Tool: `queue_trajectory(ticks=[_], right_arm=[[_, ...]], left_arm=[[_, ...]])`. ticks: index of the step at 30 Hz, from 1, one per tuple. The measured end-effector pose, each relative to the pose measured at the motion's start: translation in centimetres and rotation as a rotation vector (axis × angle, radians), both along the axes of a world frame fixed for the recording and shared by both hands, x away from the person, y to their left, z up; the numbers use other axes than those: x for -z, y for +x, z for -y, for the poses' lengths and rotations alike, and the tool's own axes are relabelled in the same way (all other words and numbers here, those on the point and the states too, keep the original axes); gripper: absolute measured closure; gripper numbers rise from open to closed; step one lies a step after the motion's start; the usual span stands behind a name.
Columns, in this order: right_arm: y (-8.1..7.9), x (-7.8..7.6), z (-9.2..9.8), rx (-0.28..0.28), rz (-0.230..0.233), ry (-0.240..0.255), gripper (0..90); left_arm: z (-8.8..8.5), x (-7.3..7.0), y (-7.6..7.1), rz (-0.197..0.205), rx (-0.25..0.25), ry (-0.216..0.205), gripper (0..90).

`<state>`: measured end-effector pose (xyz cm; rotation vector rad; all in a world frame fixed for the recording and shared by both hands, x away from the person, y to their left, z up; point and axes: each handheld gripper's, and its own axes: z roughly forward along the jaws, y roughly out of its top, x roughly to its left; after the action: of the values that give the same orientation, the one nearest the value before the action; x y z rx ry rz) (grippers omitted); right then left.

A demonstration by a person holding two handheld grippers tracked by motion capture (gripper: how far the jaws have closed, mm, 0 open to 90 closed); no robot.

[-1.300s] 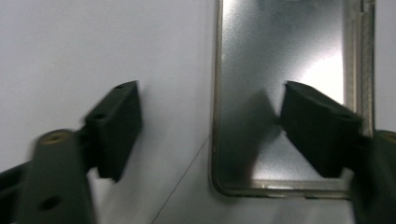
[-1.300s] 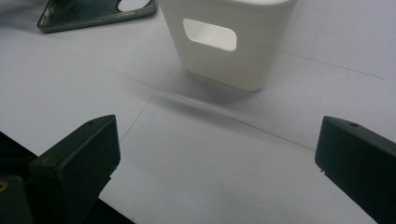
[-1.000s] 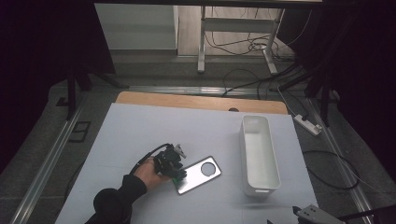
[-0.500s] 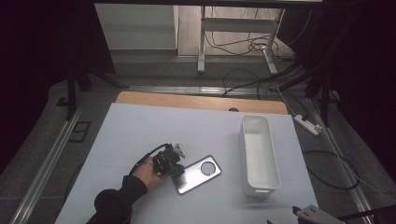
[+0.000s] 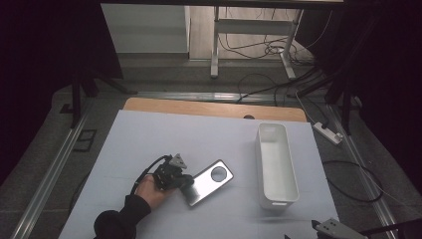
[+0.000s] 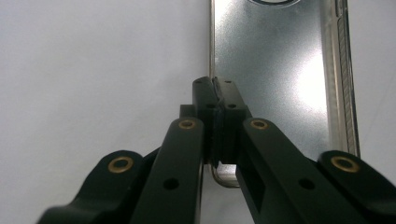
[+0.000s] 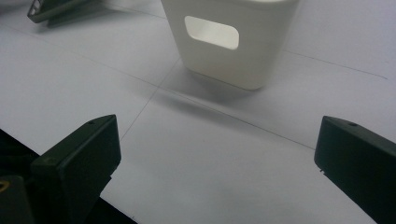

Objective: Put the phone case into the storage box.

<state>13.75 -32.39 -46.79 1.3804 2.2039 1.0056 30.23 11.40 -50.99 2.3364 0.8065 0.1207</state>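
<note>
Compared with a second ago, the left gripper (image 5: 180,180) has edged toward 3 o'clock along the table and its jaws have just been closing, with the near edge of the metal plate (image 5: 211,181) between them. High view: that gripper is held in a hand (image 5: 149,191) entering from 7 o'clock; the plate lies flat on the white table cover (image 5: 149,139) at the gripper's 2 o'clock, its long axis running from 8 to 2 o'clock, its round hole at the far end. A white bin (image 5: 276,164) stands apart at the plate's 3 o'clock, long axis 12 to 6; nothing lies between plate and bin. Left gripper view: the left gripper (image 6: 215,93) has its jaws pressed together on the plate's (image 6: 275,84) left edge near the bottom corner, the plate stretching away toward 12 o'clock. Right gripper view: the right gripper (image 7: 217,154) rests with jaws wide apart, holding nothing; the bin's (image 7: 229,42) handled end faces it at 12 o'clock. Judged from this, the left hand is the nearer and already has the plate.
</note>
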Motion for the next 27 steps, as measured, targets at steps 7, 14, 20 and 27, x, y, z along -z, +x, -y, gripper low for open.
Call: queue_trajectory(ticks=[7,14,20,27], right_arm=[[0.0,0.0,0.0,-0.002,0.001,-0.002,0.1],[0.0,0.0,0.0,-0.004,0.002,-0.003,0.2],[0.0,0.0,0.0,-0.006,0.003,-0.004,0.2],[-0.1,-0.1,-0.1,-0.014,0.008,-0.009,0.2]], left_arm=[[-0.9,-1.0,-1.1,0.04,-0.025,-0.059,89.4],[-2.1,-2.1,-2.8,0.086,-0.053,-0.138,89.3],[-2.8,-2.8,-4.1,0.106,-0.072,-0.187,89.3],[-3.6,-3.6,-5.8,0.139,-0.098,-0.23,89.2]])
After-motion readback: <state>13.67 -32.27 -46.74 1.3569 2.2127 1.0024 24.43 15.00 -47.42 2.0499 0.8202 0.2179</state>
